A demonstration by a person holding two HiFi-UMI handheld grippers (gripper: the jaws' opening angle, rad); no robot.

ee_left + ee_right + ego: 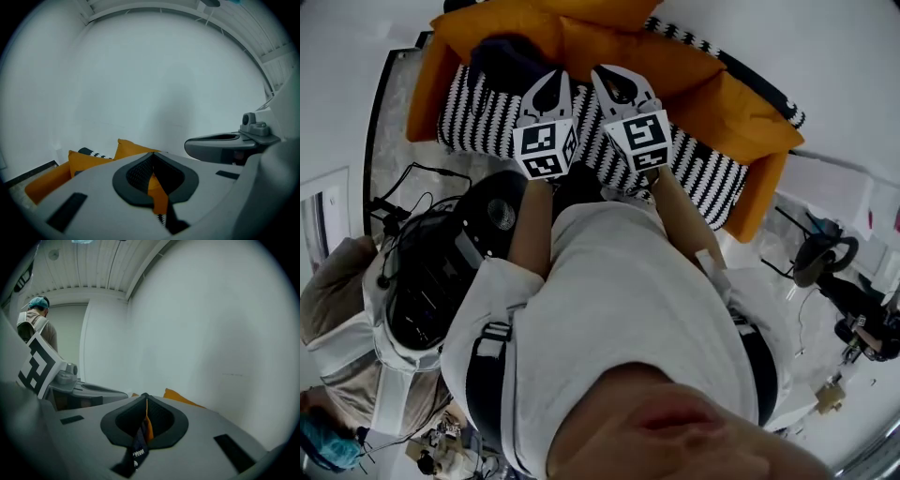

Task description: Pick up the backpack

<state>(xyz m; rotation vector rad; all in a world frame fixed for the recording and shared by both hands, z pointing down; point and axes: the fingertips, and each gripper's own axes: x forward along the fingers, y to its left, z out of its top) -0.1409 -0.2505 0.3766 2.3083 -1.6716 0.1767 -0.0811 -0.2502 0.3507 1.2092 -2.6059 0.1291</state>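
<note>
A dark backpack [504, 58] lies on the left end of an orange sofa [675, 70] that has a black-and-white striped cover [483, 122]. My left gripper [547, 92] is held over the seat just right of the backpack, jaws shut with nothing in them. Beside it, further right, my right gripper [617, 84] is also shut and empty. In the left gripper view the shut left gripper [153, 158] points at the white wall above orange cushions [86, 161], with the right gripper [225, 143] alongside. The right gripper view shows the shut right gripper [145, 398] and an orange cushion [180, 398] beyond.
Another person [342, 319] in a pale vest and teal cap stands at the left, also visible as a person [36, 319] in the right gripper view. Black equipment [441, 272] and cables [403, 202] lie on the floor left of me. A black chair [820, 255] stands at the right.
</note>
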